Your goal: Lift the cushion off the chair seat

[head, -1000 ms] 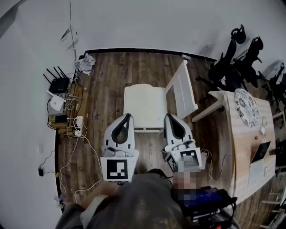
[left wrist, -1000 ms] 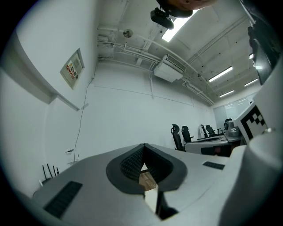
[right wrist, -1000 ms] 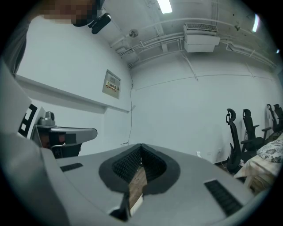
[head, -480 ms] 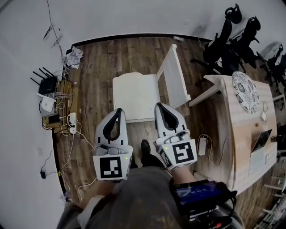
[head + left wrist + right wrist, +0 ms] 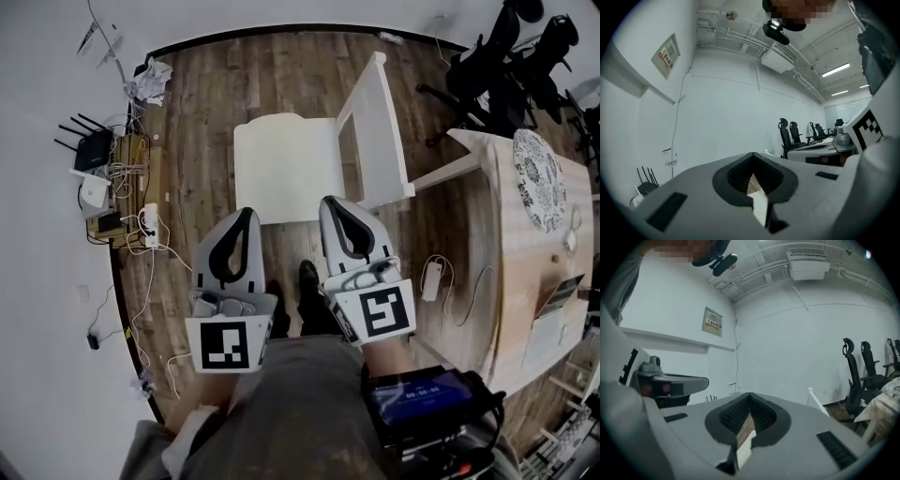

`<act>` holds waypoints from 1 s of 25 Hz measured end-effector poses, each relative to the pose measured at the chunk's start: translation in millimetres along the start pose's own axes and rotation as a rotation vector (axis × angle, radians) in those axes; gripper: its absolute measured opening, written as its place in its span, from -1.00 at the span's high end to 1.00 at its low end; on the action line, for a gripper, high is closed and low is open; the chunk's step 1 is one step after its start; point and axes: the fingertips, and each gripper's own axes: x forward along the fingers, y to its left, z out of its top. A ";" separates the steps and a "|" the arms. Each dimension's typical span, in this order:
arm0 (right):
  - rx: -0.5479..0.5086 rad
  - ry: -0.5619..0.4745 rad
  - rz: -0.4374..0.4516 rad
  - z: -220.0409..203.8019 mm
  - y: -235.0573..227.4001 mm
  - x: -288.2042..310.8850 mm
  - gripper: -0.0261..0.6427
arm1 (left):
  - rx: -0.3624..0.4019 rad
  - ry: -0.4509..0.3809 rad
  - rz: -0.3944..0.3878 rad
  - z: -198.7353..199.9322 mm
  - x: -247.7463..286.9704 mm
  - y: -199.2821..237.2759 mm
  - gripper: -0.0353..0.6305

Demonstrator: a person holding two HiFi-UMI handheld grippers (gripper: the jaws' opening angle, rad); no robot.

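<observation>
Looking steeply down from the head. A white cushion (image 5: 284, 167) lies flat on the seat of a white chair (image 5: 377, 122), at 12 o'clock from both grippers, and it is not lifted. The chair's back stands along the cushion's 3 o'clock side. The left gripper (image 5: 247, 214) and right gripper (image 5: 336, 202) are side by side, both pointing to 12 o'clock. The left is at the cushion's near left corner and the right at its near right corner. The tips overlap the cushion's near edge in this view, but I cannot tell whether they touch it. In the left gripper view the jaws are clenched, tips met, with nothing between them. Through the slit behind the tips a sliver of wood floor (image 5: 216, 103) and a white strip show. The right gripper view is the same: jaws clenched and empty, with floor and a white strip in the slit. A dark shoe (image 5: 307, 279) is on the floor between the grippers, at 6 o'clock from the cushion. A pale wood table (image 5: 511, 253) is at 3 o'clock, with a patterned plate (image 5: 539, 183) on its far end. A router (image 5: 94, 150) and a tangle of cables (image 5: 141, 230) lie at 9 o'clock by the wall. Black office chairs (image 5: 511, 66) are at 2 o'clock.
</observation>
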 end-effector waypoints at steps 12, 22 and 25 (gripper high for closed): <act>0.035 0.073 0.018 -58.2 -8.8 21.1 0.90 | -0.031 0.091 0.010 -53.5 21.7 2.9 0.88; 0.062 0.137 0.008 -90.7 -11.5 19.4 0.90 | -0.057 0.150 0.009 -81.7 22.5 2.3 0.88; 0.056 0.132 0.008 -89.3 -12.4 19.8 0.90 | -0.053 0.143 0.011 -80.3 22.0 3.1 0.88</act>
